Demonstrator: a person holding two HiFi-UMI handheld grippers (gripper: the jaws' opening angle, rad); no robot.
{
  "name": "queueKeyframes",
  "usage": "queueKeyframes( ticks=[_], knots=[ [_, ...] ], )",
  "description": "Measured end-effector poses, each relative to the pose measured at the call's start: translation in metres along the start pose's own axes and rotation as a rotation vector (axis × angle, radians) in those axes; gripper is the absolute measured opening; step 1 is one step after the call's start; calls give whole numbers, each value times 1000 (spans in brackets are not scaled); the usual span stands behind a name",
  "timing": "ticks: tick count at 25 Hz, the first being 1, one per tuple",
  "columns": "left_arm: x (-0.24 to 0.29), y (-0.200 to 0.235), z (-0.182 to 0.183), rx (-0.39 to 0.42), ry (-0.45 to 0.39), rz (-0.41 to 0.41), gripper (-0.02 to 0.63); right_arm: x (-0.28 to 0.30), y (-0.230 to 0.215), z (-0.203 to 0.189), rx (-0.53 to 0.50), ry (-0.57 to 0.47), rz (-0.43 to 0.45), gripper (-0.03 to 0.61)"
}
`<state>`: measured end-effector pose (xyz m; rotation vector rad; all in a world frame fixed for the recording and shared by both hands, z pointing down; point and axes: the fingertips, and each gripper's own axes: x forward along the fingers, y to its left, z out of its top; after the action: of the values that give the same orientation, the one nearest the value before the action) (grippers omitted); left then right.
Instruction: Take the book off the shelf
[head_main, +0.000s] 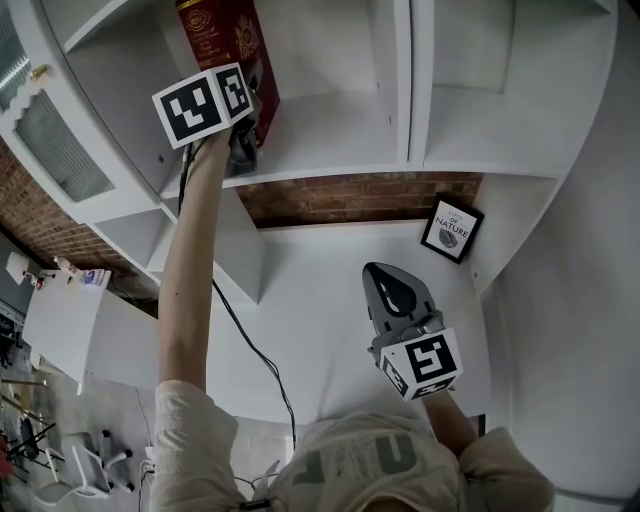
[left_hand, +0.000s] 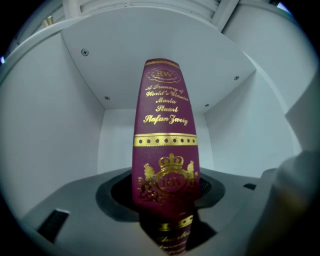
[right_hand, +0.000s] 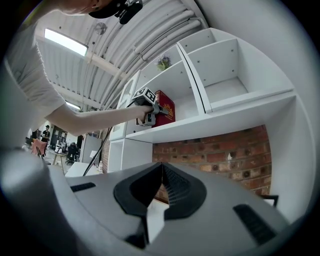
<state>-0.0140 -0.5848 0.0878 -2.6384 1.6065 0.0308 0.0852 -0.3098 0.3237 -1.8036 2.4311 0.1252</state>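
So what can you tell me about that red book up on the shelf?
The book is a dark red hardback with a finely textured, cloth-like cover. Its spine carries gold script, a gold dotted band and a crowned crest. It stands about upright on the white shelf, spine facing out. The left gripper has closed its jaws on the lower part of the spine, one on each cover.

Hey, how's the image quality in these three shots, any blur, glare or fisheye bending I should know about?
Head view: even light, shelf edges bow outward. Left gripper view: strong fisheye, book title legible, its lower end dim and soft near the lens. Right gripper view: ceiling strip light blown out white, corners vignetted black.
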Motion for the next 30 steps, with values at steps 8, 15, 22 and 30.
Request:
queueKeyframes(
  ticks=[8, 15, 22, 30],
  knots=[
    [-4, -3, 2, -19, -2, 18, 259, -2, 0, -5, 48, 9, -7, 15],
    [-5, 4, 0, -28, 11, 40, 256, -6, -6, -3, 104, 5, -3, 15],
    [-27, 3, 3, -41, 20, 52, 256, -10, -12, 3, 127, -6, -7, 15],
    [-63, 13, 2, -48, -14, 70, 256, -8, 1, 17, 122, -23, 38, 14]
  ],
)
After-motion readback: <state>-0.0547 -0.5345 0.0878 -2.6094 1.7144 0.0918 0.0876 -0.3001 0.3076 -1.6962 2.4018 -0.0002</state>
